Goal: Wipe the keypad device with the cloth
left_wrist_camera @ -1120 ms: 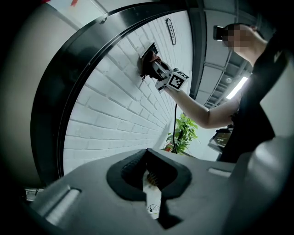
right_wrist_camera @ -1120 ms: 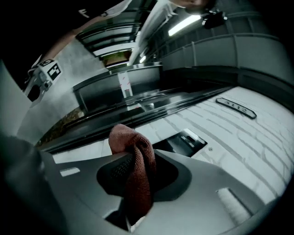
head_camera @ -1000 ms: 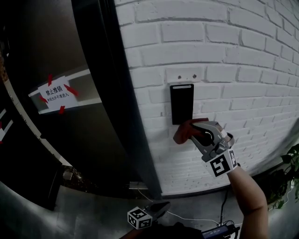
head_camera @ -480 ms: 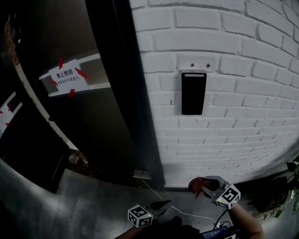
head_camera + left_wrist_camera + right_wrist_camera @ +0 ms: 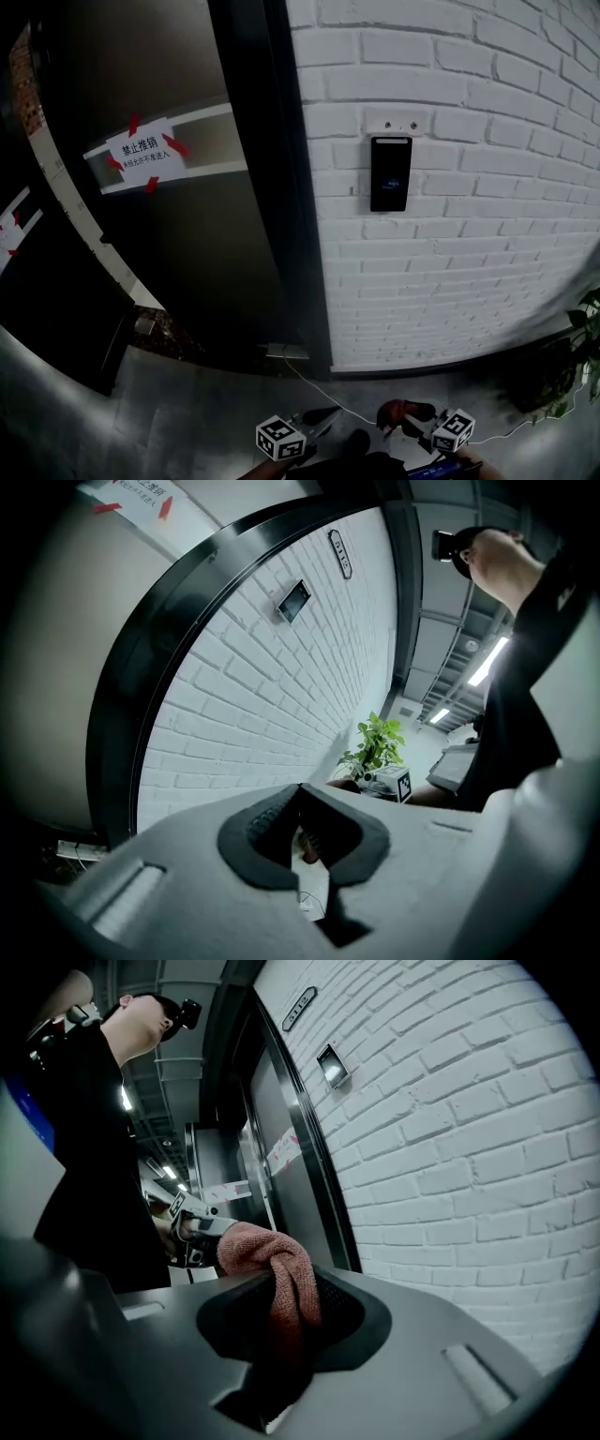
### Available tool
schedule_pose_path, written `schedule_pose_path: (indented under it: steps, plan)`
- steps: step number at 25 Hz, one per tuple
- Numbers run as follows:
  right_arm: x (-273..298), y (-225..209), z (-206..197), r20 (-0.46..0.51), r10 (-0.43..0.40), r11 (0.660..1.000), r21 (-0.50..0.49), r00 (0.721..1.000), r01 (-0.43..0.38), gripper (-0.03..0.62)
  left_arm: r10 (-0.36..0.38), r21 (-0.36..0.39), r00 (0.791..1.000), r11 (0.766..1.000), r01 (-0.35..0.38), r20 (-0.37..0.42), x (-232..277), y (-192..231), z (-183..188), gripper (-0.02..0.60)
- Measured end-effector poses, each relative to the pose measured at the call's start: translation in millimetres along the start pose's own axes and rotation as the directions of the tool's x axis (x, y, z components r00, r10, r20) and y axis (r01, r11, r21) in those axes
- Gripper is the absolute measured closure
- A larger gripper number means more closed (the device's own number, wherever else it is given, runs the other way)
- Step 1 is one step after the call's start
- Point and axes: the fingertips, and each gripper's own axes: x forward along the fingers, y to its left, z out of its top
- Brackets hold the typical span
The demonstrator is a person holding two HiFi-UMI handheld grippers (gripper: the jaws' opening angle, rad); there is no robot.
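Note:
The black keypad device [image 5: 390,173] hangs on the white brick wall [image 5: 469,234], high above both grippers; it also shows small in the left gripper view as the keypad device [image 5: 293,600] and in the right gripper view as the keypad device [image 5: 330,1065]. My right gripper [image 5: 405,412] sits low at the bottom of the head view, far from the wall, shut on a bunched reddish cloth [image 5: 277,1269]. My left gripper [image 5: 323,415] hangs low beside it, jaws closed together with nothing between them.
A dark door frame [image 5: 272,187] runs left of the brick wall, with a taped paper notice [image 5: 142,150] on the door. A white cable [image 5: 314,392] lies on the grey floor. A potted plant [image 5: 586,347] stands at the right edge.
My right gripper with the cloth has dropped from just below the keypad device to near the floor level of the view. The view has pulled back from the wall.

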Motion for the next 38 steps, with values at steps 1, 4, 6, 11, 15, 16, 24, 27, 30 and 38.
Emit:
schedule_pose_path:
  steps: [1,4,6,11,15,16,24,27,30,38]
  plan:
    - [-1,11,-5,0.008,0.000,1.000,0.016,1.000,0.000,0.508,-0.003,-0.001,1.000,1.000,0.003,-0.003,-7,-4,-6,0.578]
    - [-8,42,-23,0.018,-0.007,0.999,0.035,1.000,0.006,0.508,-0.009,-0.003,1.000,1.000,0.009,-0.004,-28,-17,-21,0.577]
    - [-15,62,-32,0.039,-0.016,0.999,0.047,0.999,0.014,0.508,-0.019,0.001,1.000,1.000,0.019,0.000,-40,-28,-29,0.577]
    - [-38,101,-52,0.067,-0.078,0.991,0.118,0.995,0.070,0.508,-0.052,0.000,0.999,0.999,0.052,0.003,-60,-57,-51,0.577]
    - [-51,132,-60,0.102,-0.093,0.988,0.133,0.990,0.079,0.508,-0.072,-0.006,0.997,0.997,0.072,-0.006,-72,-79,-72,0.577]
    - [-53,137,-63,0.109,-0.095,0.988,0.134,0.990,0.080,0.508,-0.075,-0.006,0.997,0.997,0.075,-0.009,-74,-83,-77,0.577]
    - [-60,160,-68,0.109,-0.091,0.995,0.058,0.990,0.085,0.510,-0.069,-0.009,0.998,0.998,0.069,-0.011,-76,-99,-93,0.577]
    - [-66,157,-65,0.122,-0.091,0.995,0.055,0.988,0.085,0.510,-0.070,0.000,0.997,0.998,0.070,-0.006,-66,-106,-91,0.578]
    - [-69,157,-62,0.123,-0.078,0.996,0.050,0.989,0.072,0.510,-0.075,0.004,0.997,0.997,0.075,-0.003,-56,-110,-89,0.578]
    - [-68,158,-54,0.122,-0.045,0.998,0.039,0.992,0.041,0.510,-0.073,-0.009,0.997,0.997,0.072,-0.002,-50,-120,-97,0.577]
